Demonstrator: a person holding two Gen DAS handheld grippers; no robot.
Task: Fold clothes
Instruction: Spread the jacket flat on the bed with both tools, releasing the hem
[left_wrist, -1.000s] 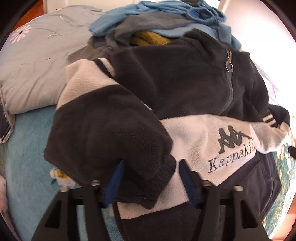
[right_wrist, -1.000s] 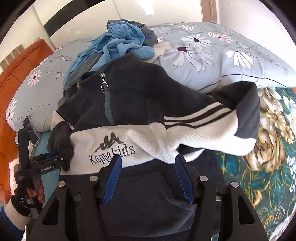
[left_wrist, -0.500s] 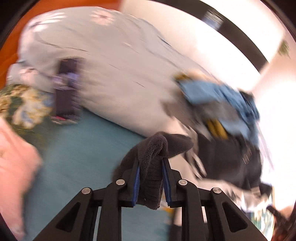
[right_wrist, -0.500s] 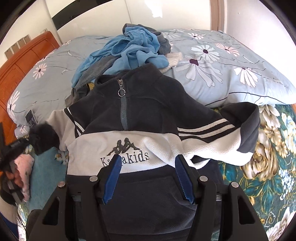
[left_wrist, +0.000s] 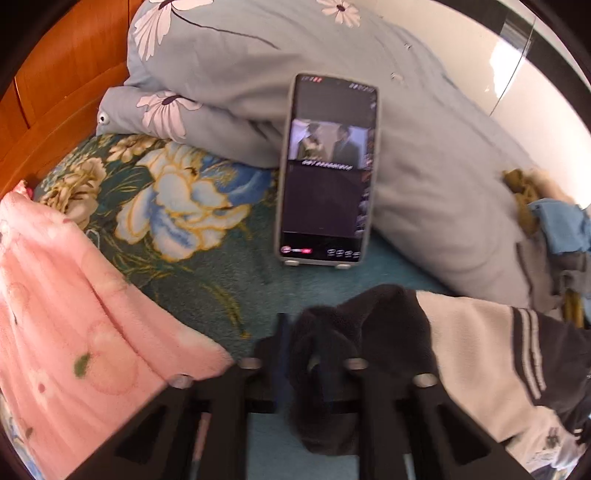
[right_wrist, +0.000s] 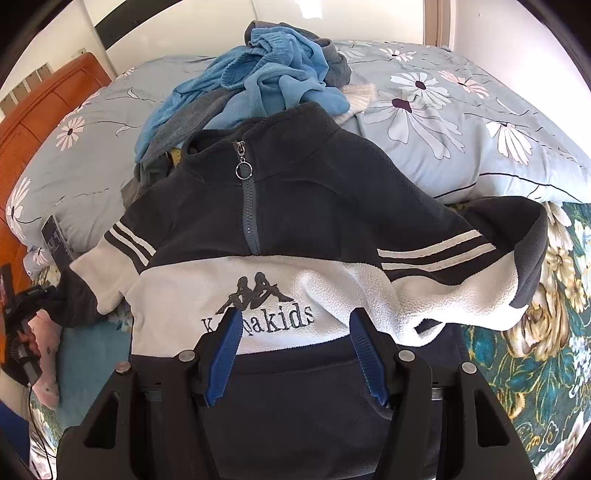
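Pulled outward, the sleeve cuff (left_wrist: 325, 354) sits clamped in the left gripper (left_wrist: 303, 354); right gripper (right_wrist: 293, 350) gapes wide.

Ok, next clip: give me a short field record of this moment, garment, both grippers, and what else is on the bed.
garment: fleece, dark and white, front up, zip closed
left gripper: shut on the dark cuff, sleeve pulled out sideways
right gripper: open, over the fleece hem, holding nothing
other sleeve: folded across the chest
pile: blue and grey clothes behind the collar
phone: propped against the duvet, screen on
pink blanket: beside the left gripper
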